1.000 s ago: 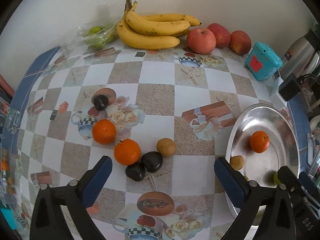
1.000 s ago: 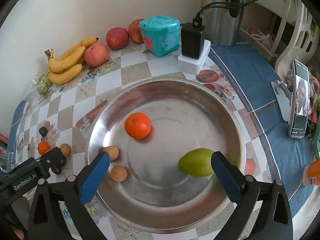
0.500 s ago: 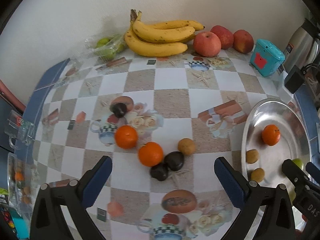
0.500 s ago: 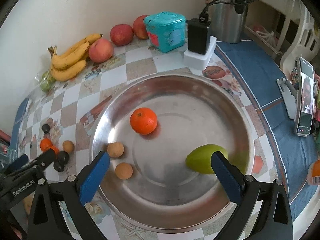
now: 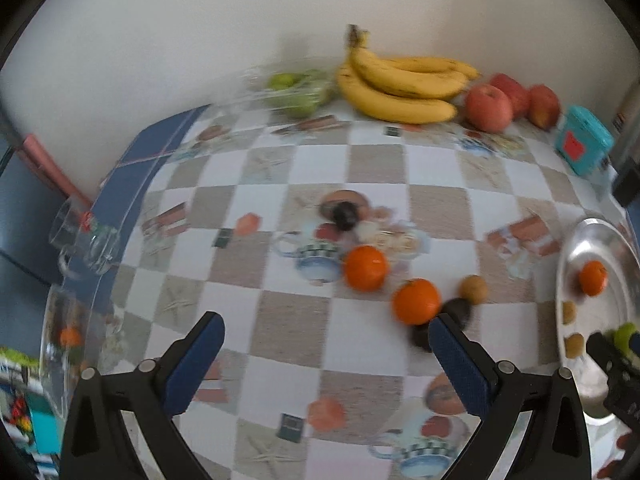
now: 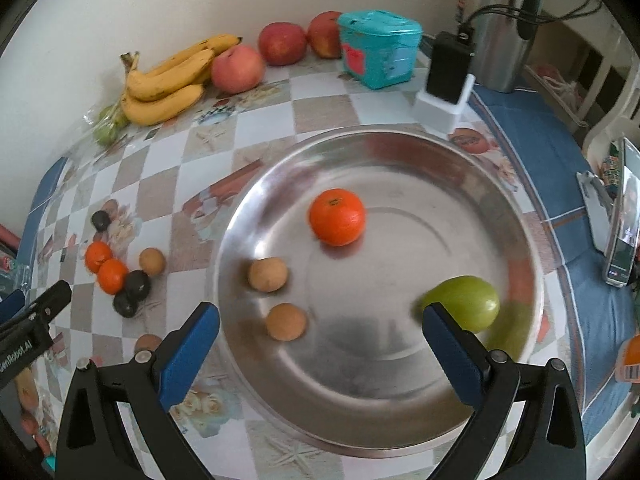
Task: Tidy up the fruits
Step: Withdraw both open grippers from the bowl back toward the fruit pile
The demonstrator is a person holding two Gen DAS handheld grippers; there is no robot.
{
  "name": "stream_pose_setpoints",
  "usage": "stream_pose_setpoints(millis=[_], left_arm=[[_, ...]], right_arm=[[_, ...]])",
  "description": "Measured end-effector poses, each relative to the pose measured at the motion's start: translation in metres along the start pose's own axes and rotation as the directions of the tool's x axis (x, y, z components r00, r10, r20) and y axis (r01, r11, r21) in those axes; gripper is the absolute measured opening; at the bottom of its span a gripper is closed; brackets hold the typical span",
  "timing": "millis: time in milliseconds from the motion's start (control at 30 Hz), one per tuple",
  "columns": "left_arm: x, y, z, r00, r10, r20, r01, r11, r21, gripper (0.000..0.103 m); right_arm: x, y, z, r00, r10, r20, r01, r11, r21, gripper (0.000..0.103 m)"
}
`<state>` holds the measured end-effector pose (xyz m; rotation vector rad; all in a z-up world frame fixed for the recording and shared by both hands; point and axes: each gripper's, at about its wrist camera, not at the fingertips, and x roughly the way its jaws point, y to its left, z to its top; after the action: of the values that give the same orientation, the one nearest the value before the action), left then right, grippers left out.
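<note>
Left gripper (image 5: 326,354) swung left since earlier, jaws wide apart, empty; loose oranges (image 5: 416,301) now near its right finger. Right gripper (image 6: 320,336) likewise spread, empty, over tray (image 6: 516,208) holding orange (image 6: 337,217), green fruit (image 6: 466,302).

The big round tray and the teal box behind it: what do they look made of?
Tray: looks like polished metal, probably stainless steel; it shows mirror-like glare and a green reflection beside the green fruit. Teal box: likely moulded plastic, with uniform colour, soft sheen and rounded edges, though painted tin can't be ruled out.
</note>
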<state>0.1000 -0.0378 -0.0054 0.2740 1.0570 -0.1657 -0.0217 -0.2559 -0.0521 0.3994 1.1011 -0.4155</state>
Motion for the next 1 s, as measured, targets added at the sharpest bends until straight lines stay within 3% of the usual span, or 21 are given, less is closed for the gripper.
stream_pose_setpoints(millis=[233, 867, 1000], left_arm=[[0.01, 0.042, 0.0, 1.0, 0.006, -0.029, -0.009, 0.992, -0.123, 0.103], [0.023, 0.082, 0.003, 0.998, -0.003, -0.061, -0.01, 0.978, -0.209, 0.103], [0.026, 0.086, 0.004, 0.997, -0.038, -0.07, 0.02, 0.972, -0.234, 0.103]], right_arm=[[0.003, 0.03, -0.003, 0.999, 0.011, -0.03, -0.013, 0.997, -0.07, 0.101], [0.01, 0.124, 0.002, 0.985, 0.158, -0.074, -0.168, 0.973, -0.161, 0.101], [0.013, 0.132, 0.005, 0.981, 0.179, -0.077, -0.191, 0.961, -0.199, 0.101]])
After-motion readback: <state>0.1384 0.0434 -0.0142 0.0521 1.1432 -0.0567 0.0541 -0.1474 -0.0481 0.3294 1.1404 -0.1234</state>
